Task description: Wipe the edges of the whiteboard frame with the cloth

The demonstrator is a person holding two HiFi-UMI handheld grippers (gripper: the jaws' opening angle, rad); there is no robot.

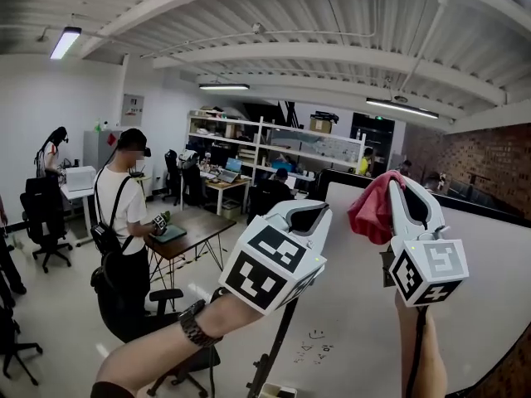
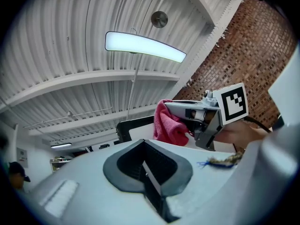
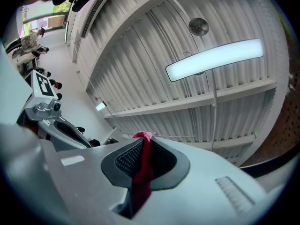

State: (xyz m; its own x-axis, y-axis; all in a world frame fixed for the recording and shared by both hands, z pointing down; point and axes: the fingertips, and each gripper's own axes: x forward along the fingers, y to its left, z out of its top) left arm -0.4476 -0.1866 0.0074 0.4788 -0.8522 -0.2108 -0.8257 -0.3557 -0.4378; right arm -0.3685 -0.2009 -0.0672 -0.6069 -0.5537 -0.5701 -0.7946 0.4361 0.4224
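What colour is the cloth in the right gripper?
The cloth is pinkish red, clearest in the head view.

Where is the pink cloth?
Head view, right side: the cloth is pinched in the right gripper, held up by the whiteboard's top edge, beside the left gripper.

No legible text; scribbles (image 1: pixel 314 344) on whiteboard (image 1: pixel 489 255) unreadable

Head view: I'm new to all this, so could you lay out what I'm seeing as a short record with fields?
left gripper: jaws together, holding nothing
right gripper: jaws shut on the cloth
cloth: pink, bunched, hanging from the right gripper
whiteboard: white, faint scribbles low down
cloth and whiteboard: cloth is up near the top edge; contact cannot be told
bystander: stands beside a table
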